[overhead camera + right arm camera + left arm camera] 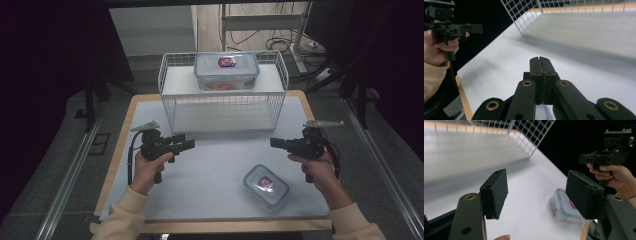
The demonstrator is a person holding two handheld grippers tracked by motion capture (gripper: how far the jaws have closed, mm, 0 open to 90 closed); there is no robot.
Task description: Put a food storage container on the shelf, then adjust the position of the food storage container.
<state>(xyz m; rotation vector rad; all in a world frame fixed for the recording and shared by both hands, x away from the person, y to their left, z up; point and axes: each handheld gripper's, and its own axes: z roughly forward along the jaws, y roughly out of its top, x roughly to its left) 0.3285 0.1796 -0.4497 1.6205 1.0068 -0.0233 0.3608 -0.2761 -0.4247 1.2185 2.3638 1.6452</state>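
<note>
Small box sits near the front edge of the table, right of centre, lid on, long axis running diagonally from near-right to far-left. Right gripper hovers just beyond it, nearer than the left gripper; box lies toward the person and slightly inward of it. Both hands level, grippers pointing inward at each other. Right jaws pressed together, empty. Left jaws stand wide apart, empty. Second box rests atop the wire rack.
</note>
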